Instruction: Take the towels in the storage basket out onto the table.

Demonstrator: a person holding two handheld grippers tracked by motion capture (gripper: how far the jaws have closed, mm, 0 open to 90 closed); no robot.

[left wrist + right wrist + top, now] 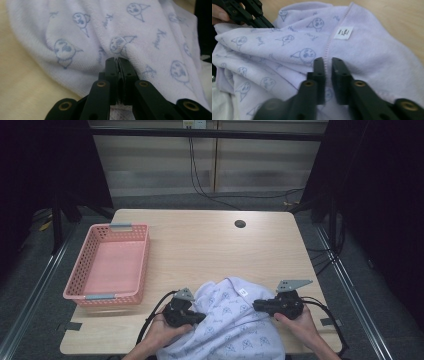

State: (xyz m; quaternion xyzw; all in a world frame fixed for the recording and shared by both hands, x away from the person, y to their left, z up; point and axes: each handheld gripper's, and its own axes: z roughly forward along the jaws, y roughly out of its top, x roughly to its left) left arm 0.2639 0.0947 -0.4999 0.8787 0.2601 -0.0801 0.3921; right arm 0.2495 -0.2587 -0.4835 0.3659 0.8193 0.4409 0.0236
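Note:
A pale lilac towel (235,320) printed with small blue cartoon faces lies bunched at the front middle of the wooden table (210,245). My left gripper (201,318) bites its left side. In the left gripper view the jaws (116,60) are pressed together on a fold of the towel (75,30). My right gripper (256,306) holds the towel's right side. Its jaws (327,61) pinch the stitched hem of the towel (367,55), just below a white label (343,33). The left gripper (265,23) also shows at the far upper left of the right gripper view.
A pink plastic basket (145,255), with nothing in it, stands on the table's left side. A round cable hole (240,224) sits near the far edge. Cables trail from both grippers across the front of the table. Dark frame posts stand at the sides.

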